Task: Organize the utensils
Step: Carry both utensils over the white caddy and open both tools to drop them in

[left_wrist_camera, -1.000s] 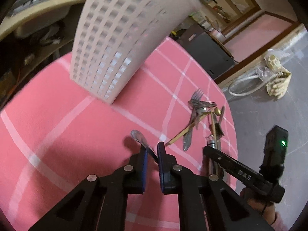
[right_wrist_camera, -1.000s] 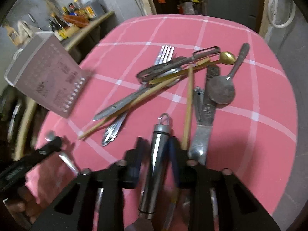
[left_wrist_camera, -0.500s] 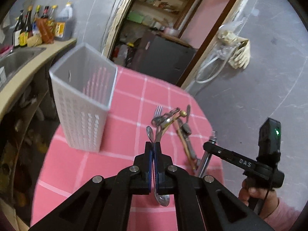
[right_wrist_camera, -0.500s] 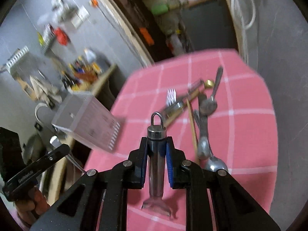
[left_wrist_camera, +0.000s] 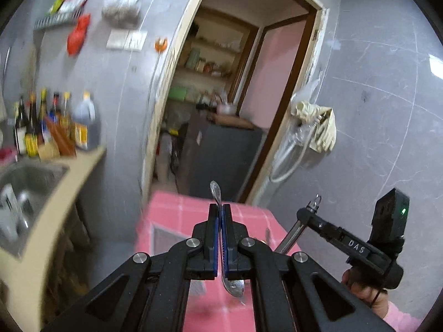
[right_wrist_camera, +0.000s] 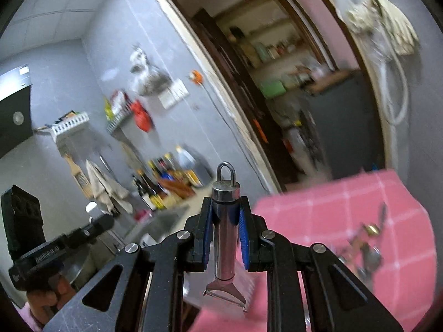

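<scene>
Left gripper: pads pressed nearly together on a spoon, gripped mid-handle; handle tip protruding forward past the fingertips, bowl hanging behind and below the pads, above the pink checked tablecloth. Thin, stiff steel; light; polished and likely slippery; liable to pivot in a mid-handle pinch, so a hold nearer the bowl judged steadier. Not fragile.

Right gripper: pads narrowed onto the round barrel of a metal peeler; hanging loop out front beyond the fingertips, blade head behind and below the pads, above the near edge of the tablecloth. Rigid, heavier than the spoon, smooth and cylindrical; prone to rolling or sliding between flat pads; barrel the sensible place to grip, blade edge best avoided.

Pose: both grippers raised clear above the tablecloth, pointing slightly downward towards the doorway. Right gripper visible from the left wrist view, to the right of the tablecloth, a hand wrapped round its grip.

White slotted holder: on the tablecloth, below and left of the left fingertips, mostly hidden. Remaining utensils: loose pile on the tablecloth's right half, blurred.
</scene>
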The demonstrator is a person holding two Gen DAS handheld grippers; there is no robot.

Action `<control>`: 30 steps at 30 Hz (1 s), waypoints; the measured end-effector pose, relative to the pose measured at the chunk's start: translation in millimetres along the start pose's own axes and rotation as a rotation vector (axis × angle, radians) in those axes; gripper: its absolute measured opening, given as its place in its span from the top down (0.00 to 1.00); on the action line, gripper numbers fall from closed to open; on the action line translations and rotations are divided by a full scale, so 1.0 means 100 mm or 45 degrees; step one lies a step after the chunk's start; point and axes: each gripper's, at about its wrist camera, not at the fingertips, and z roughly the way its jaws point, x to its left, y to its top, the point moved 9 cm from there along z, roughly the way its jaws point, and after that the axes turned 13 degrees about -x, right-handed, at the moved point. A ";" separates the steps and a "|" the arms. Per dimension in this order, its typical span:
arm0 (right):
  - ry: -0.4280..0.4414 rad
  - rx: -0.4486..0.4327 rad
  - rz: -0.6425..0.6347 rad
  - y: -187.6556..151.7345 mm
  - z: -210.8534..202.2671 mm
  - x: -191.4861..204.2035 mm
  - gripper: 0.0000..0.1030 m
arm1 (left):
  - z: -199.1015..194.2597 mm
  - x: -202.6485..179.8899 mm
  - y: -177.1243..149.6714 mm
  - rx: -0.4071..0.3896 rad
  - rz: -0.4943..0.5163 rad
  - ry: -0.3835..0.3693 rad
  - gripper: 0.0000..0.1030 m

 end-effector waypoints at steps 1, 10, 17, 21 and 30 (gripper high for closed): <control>0.019 -0.024 -0.008 0.05 0.11 0.11 0.85 | 0.02 0.03 0.05 -0.011 0.028 0.001 0.98; 0.114 -0.073 -0.054 -0.09 0.69 0.67 0.85 | 0.21 0.29 -0.05 0.053 0.240 0.041 0.98; 0.067 0.047 -0.105 -0.51 0.90 0.56 0.85 | 0.29 0.42 -0.26 0.103 0.255 0.050 0.98; 0.050 0.118 -0.085 -0.72 0.96 0.42 0.84 | 0.35 0.48 -0.38 0.145 0.223 0.047 0.97; 0.057 0.218 -0.028 -0.98 0.97 0.28 0.80 | 0.45 0.65 -0.64 0.258 0.077 0.041 0.96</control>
